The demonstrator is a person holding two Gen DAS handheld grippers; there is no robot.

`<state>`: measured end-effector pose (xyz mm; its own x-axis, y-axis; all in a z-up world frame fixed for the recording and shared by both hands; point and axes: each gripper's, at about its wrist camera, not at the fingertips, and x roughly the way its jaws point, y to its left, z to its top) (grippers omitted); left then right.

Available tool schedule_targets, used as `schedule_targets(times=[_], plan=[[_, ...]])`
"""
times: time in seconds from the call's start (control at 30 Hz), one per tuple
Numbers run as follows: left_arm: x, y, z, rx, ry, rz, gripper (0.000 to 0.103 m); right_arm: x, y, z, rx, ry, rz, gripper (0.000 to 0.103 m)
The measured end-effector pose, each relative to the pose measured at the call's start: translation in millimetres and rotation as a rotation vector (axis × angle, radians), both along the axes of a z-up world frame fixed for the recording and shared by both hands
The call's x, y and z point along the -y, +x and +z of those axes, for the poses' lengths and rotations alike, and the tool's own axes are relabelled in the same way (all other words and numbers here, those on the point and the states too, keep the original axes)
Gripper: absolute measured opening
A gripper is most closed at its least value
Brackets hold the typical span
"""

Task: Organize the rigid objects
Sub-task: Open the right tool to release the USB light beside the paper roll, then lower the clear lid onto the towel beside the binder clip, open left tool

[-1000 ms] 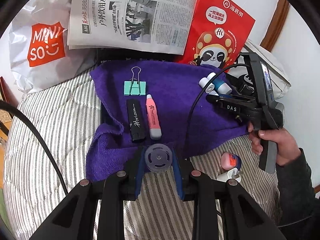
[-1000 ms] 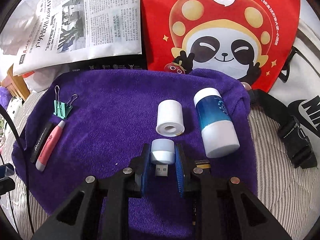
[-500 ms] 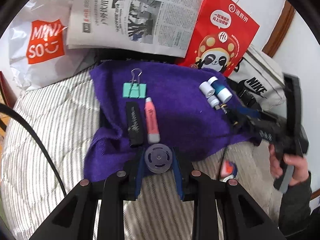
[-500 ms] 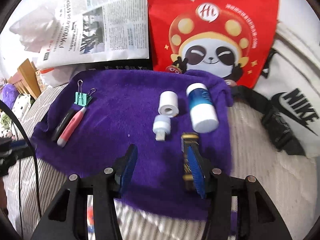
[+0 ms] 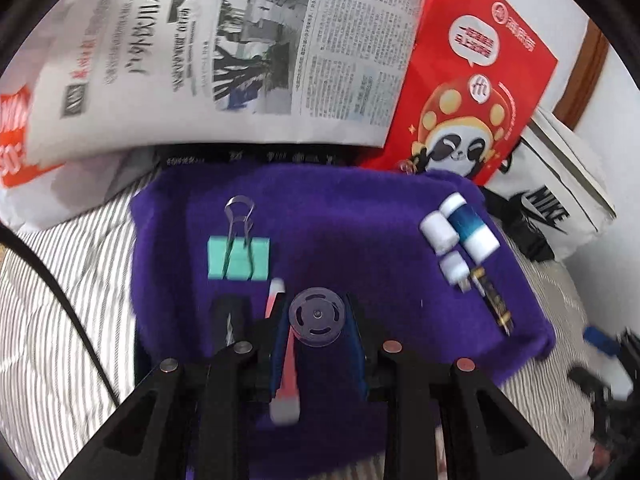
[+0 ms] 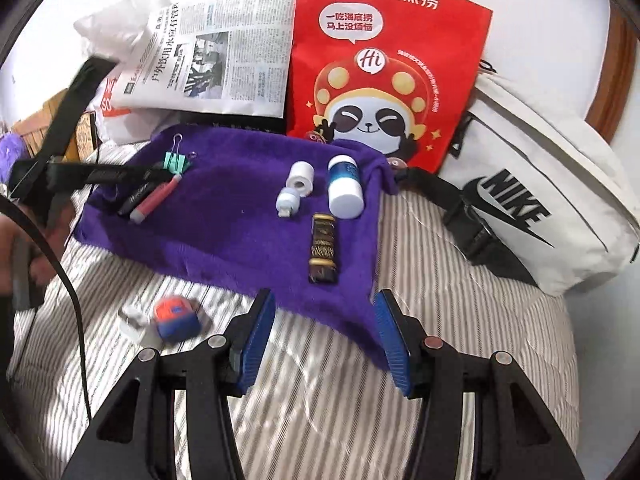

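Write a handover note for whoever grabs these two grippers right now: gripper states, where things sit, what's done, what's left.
Left gripper: shut on a clear round spool, above the purple towel, near the pink pen.
Right gripper: open, empty, jaws just opened, over the striped bedding.
On the towel: green binder clip, black stick, pink pen, white roll, small white USB plug, blue-and-white bottle, dark ornate bar.
Left to do: place the spool; the orange-and-blue object and white piece lie off the towel.

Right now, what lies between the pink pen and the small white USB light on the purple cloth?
Right wrist view: only bare purple cloth between pink pen and USB light.
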<state>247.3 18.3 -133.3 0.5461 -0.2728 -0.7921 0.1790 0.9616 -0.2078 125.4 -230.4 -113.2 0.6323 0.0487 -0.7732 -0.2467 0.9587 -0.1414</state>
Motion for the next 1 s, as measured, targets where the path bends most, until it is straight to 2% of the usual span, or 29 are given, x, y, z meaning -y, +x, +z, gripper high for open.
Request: schedule_targets(times=[0.13,0.27,0.47,0.73,0.87,1.0], plan=[[9.9,21.6,-8.8,-0.011,0.041,0.024,0.026,3.6,-10.3,-2.3,-0.012,0.026,0.009,0.052],[17.5,33.8,-14.5,-0.041,0.042,0.022,0.026,5.1,-14.5,-8.4,-0.029,0.035,0.013,0.052],[33.4,46.9,-24.7,-0.077,0.127,0.018,0.026,9.9,-18.2,-14.4,-0.047,0.070,0.014,0.052],[49.0,45.8,-26.9,-0.063,0.224,-0.007,0.026,18.7,-22.9,-18.2,-0.074,0.103,0.008,0.052],[57.8,45.9,-27.2,-0.080,0.219,-0.014,0.032,21.3,-28.4,-15.4,-0.070,0.106,0.000,0.052],[58.4,36.9,-23.0,-0.111,0.212,-0.018,0.033,25.5,-32.7,-14.8,-0.069,0.119,-0.016,0.052]])
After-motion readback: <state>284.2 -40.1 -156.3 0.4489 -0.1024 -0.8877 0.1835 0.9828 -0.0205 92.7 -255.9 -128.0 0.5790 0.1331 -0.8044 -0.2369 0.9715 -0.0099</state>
